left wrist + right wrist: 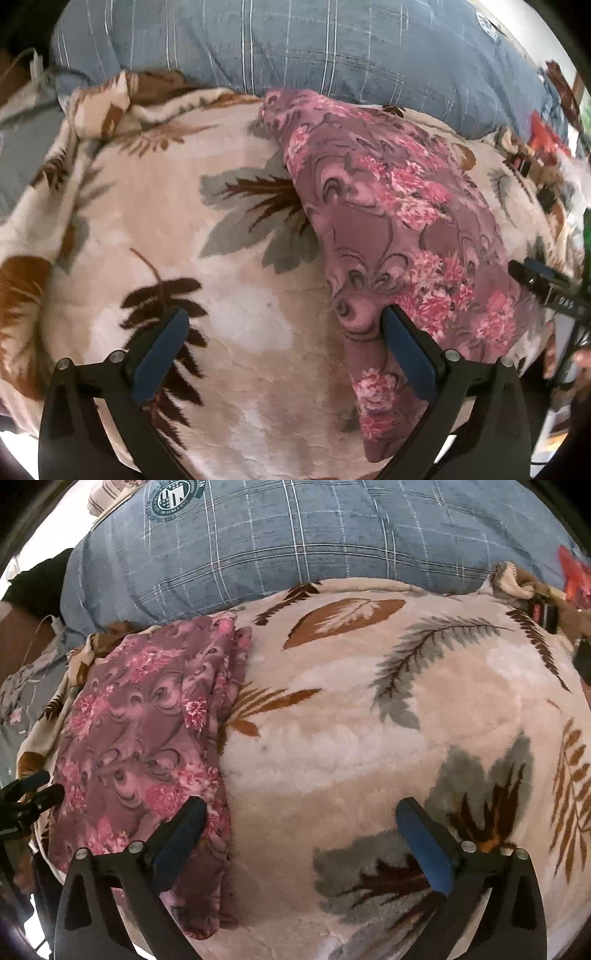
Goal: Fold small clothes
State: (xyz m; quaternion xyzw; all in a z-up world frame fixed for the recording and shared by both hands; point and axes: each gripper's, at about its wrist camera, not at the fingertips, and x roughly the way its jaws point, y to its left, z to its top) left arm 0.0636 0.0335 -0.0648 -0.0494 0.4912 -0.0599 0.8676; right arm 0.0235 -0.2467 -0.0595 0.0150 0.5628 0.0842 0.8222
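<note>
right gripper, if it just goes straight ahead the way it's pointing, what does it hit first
Most likely the leaf-print blanket: the right gripper is open and empty, with bare blanket between its fingers. The folded pink floral cloth lies off to its left, and the blue plaid pillow sits farther ahead. Depth is hard to judge through the fisheye.

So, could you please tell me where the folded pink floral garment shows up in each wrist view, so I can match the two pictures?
Left wrist view: the pink floral garment lies right of centre, running from the upper middle down to the bottom edge.
Right wrist view: the same garment lies on the left, folded, its layered edge facing centre.
Shared landmark: the blue plaid pillow across the top of both views.
</note>
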